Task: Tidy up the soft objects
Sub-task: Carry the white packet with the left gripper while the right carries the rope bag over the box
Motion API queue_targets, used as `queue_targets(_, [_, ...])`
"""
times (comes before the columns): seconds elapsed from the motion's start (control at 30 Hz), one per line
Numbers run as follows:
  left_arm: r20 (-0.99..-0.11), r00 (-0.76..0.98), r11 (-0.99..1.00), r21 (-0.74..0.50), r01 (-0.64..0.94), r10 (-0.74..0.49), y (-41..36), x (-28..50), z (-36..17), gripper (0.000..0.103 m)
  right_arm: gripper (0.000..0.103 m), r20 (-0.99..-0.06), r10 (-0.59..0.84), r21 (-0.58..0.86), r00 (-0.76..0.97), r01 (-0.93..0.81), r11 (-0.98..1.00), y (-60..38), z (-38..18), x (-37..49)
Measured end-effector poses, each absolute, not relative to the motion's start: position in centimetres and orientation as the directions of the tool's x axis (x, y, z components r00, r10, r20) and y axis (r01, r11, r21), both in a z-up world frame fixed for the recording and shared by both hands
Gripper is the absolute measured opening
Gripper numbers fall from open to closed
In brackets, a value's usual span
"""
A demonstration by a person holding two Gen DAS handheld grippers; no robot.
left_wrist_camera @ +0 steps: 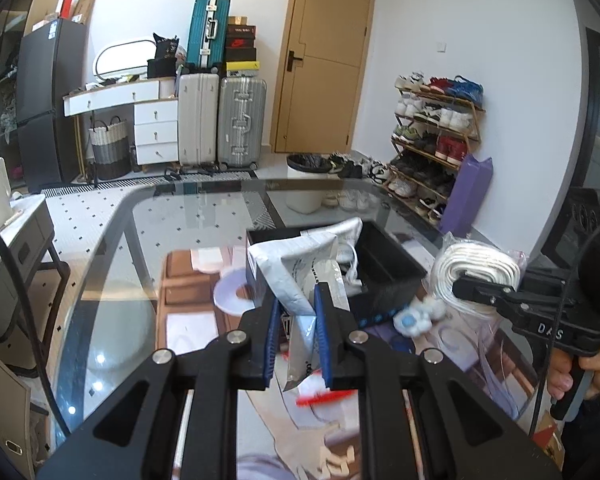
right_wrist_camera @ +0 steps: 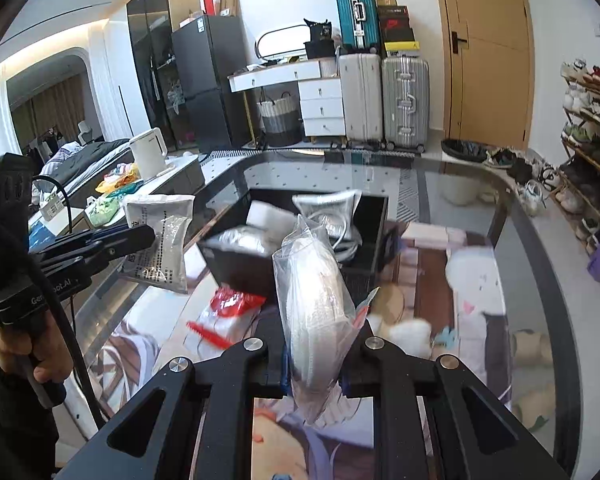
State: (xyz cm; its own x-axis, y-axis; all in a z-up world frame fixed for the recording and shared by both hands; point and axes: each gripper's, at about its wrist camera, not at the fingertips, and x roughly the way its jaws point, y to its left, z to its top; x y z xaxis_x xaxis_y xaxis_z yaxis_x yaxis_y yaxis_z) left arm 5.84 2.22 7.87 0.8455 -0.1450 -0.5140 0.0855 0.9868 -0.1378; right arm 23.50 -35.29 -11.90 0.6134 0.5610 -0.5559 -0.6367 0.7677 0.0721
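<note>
Left claw [left_wrist_camera: 296,320] clamping white pouch [left_wrist_camera: 296,268], right claw [right_wrist_camera: 314,364] gripping bagged masks [right_wrist_camera: 316,312], black bin [right_wrist_camera: 240,264] just ahead.

Someone's lived-in apartment room, part bedroom, part entryway.

Stacked suitcases [left_wrist_camera: 224,120] and shoe boxes [left_wrist_camera: 241,46] sit by a wooden door [left_wrist_camera: 324,60], next to a packed shoe rack [left_wrist_camera: 432,140], a white vanity with drawers [left_wrist_camera: 156,128] and a laundry basket [left_wrist_camera: 109,148]. A dark fridge [right_wrist_camera: 208,80], a kettle [right_wrist_camera: 148,154] and an unmade bed [right_wrist_camera: 84,164] show behind the glass table [right_wrist_camera: 480,200].
</note>
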Motion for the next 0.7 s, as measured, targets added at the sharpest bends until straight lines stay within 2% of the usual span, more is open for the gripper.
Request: queue_targets(0.7, [-0.51,0.86,0.997,-0.053,-0.055,0.02,2.7,12.8,7.3,0.015,0.017,-0.565,0.531,0.045,0.631,-0.619,0.784,-32.3,-11.7,28.8])
